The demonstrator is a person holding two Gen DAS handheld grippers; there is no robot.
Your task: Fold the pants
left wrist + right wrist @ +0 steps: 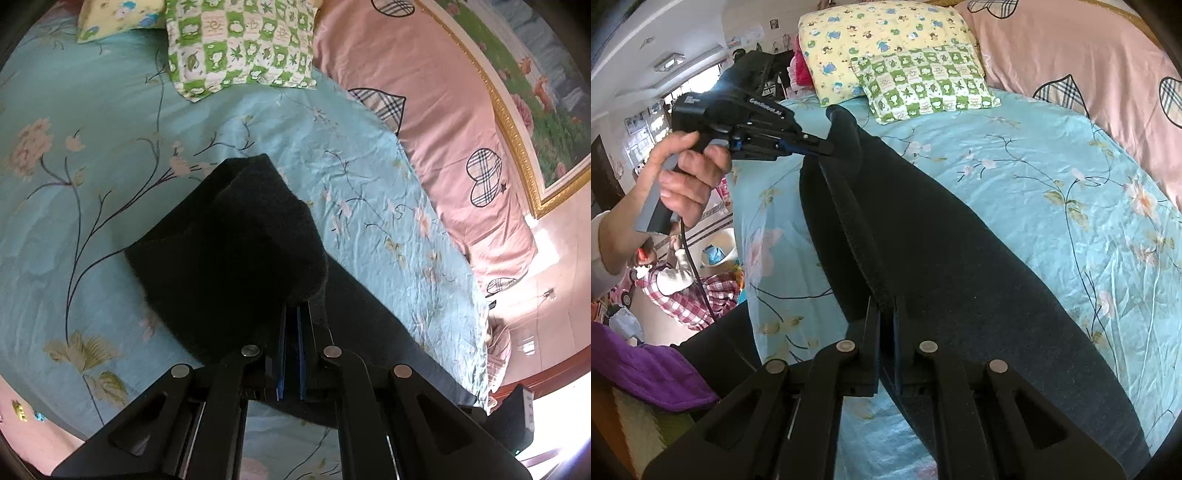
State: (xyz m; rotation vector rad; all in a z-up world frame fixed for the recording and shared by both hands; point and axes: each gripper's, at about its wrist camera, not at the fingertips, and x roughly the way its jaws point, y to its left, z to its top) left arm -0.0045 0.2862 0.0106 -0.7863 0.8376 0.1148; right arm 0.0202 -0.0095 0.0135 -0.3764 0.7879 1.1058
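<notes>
Dark, fuzzy pants [960, 258] stretch across the turquoise floral bed sheet [1052, 177]. In the left wrist view the pants [229, 240] bunch up in front of my left gripper [293, 306], which is shut on a fold of the fabric. The same left gripper [827, 146] shows in the right wrist view, held in a person's hand [687, 173] and lifting the far end of the pants. My right gripper [886, 306] is shut on the raised long edge of the pants near me.
A green checked pillow [240, 44] and a yellow patterned pillow [882, 40] lie at the head of the bed. A pink quilt with plaid hearts [424, 110] runs along the far side. A purple cloth [650, 369] lies off the bed's left edge.
</notes>
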